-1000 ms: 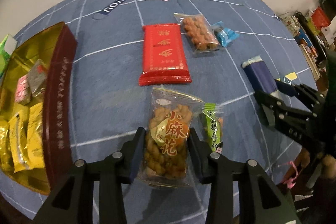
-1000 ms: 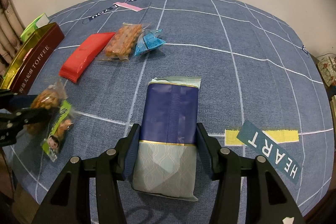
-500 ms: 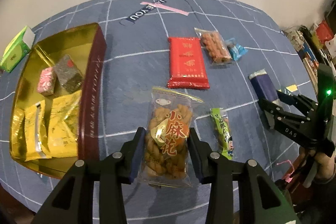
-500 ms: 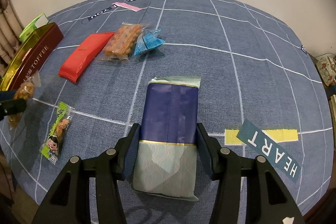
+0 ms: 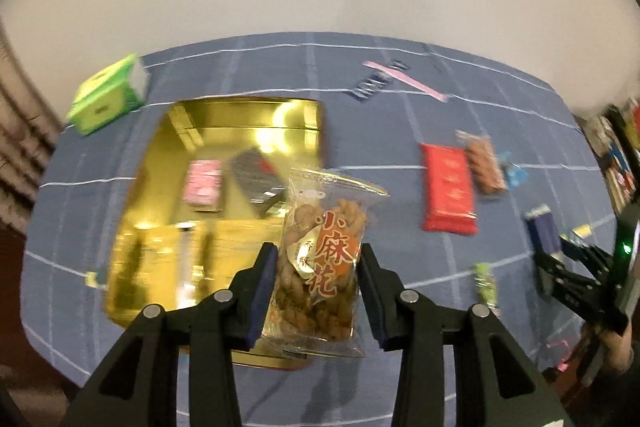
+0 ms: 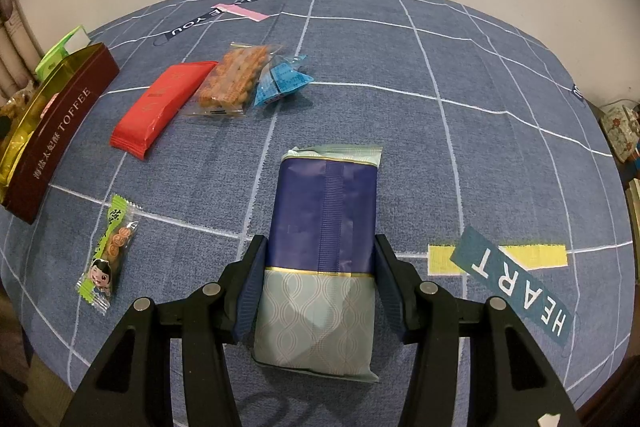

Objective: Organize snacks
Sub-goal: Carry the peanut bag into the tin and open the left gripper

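Observation:
My left gripper [image 5: 318,291] is shut on a clear bag of brown twisted snacks [image 5: 324,259] and holds it in the air over the right rim of the gold-lined toffee tin [image 5: 248,115], which holds several small packets. My right gripper [image 6: 318,287] is shut on a navy and pale-green packet [image 6: 324,227] that rests on the blue tablecloth. The tin [image 6: 60,131] sits at the far left of the right wrist view. On the cloth lie a red packet [image 6: 164,107], a clear bag of orange snacks [image 6: 234,79], a small blue packet [image 6: 280,85] and a green candy packet [image 6: 108,251].
A green box [image 5: 106,97] stands behind the tin near the table's far left edge. Printed labels mark the cloth, one reading HEART [image 6: 516,275]. A pale wall rises behind the table. Cluttered shelves [image 5: 624,155] stand past the right edge.
My left gripper lifted the twisted-snack bag off the cloth and carried it left, over the tin's edge. The right gripper and its navy packet stayed still.

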A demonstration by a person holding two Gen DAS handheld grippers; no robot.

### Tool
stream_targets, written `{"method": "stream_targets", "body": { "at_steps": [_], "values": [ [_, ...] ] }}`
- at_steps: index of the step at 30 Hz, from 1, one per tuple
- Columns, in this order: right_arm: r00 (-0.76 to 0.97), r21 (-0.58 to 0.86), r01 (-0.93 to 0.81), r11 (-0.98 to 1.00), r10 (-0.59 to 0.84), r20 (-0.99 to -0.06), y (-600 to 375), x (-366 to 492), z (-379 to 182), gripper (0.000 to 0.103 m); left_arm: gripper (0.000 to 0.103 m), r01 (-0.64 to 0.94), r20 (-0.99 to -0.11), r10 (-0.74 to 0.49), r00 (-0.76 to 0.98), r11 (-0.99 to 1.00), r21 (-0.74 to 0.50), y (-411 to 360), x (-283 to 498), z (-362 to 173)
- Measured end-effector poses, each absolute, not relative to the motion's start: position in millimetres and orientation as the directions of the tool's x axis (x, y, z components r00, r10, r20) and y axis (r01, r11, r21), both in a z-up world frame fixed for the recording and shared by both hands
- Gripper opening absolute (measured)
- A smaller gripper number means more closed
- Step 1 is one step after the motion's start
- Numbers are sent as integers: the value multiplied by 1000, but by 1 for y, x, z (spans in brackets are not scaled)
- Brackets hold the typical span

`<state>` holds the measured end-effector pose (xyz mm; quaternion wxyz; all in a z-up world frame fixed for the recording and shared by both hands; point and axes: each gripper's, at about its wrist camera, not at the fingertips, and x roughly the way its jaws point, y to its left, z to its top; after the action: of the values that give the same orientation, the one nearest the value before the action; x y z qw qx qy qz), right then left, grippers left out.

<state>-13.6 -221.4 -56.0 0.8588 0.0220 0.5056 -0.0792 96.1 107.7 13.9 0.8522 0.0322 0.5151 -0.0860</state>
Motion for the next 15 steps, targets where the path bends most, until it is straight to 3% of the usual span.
{"method": "stream_targets", "body": {
  "at_steps": [15],
  "values": [
    [463, -45, 180, 983, -126, -877, -221, -11, -56, 49, 41, 41, -911, 22, 411, 998, 42, 182, 113, -19]
  ]
}}
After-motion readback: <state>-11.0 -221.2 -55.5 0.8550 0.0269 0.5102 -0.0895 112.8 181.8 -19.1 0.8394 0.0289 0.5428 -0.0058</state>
